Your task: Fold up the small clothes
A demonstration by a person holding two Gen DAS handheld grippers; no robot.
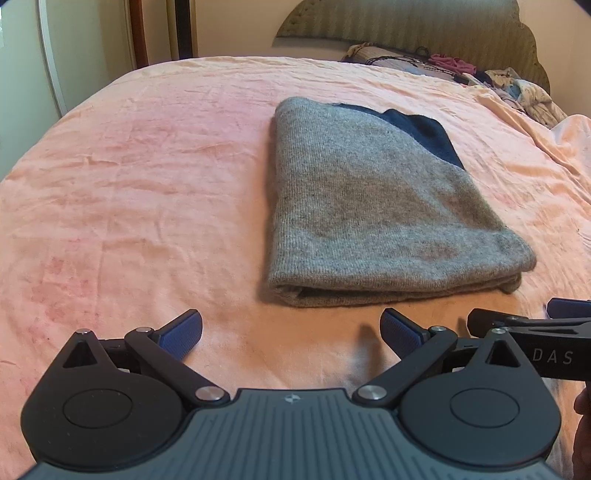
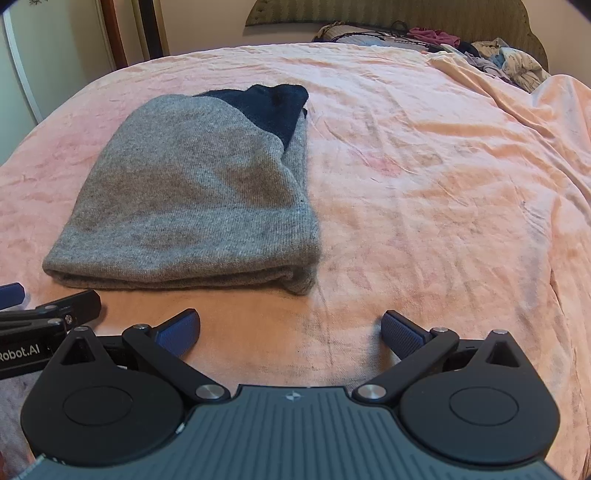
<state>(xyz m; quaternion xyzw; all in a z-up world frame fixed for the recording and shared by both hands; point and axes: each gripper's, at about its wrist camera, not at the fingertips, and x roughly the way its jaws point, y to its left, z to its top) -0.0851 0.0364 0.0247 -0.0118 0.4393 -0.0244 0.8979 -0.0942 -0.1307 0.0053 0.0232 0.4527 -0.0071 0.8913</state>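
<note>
A grey knit garment (image 1: 373,206) lies folded into a compact stack on the pink bedspread, with a dark blue part (image 1: 424,133) showing at its far end. It also shows in the right wrist view (image 2: 199,206), left of centre. My left gripper (image 1: 291,332) is open and empty, just short of the garment's near folded edge. My right gripper (image 2: 291,330) is open and empty, near the garment's near right corner. Each gripper shows at the edge of the other's view: the right gripper (image 1: 532,325) and the left gripper (image 2: 44,310).
The pink bedspread (image 1: 147,184) is wrinkled and covers the whole bed. A heap of loose clothes (image 2: 491,55) lies at the far right by the padded headboard (image 1: 406,22). A wall and door frame stand beyond the far left edge.
</note>
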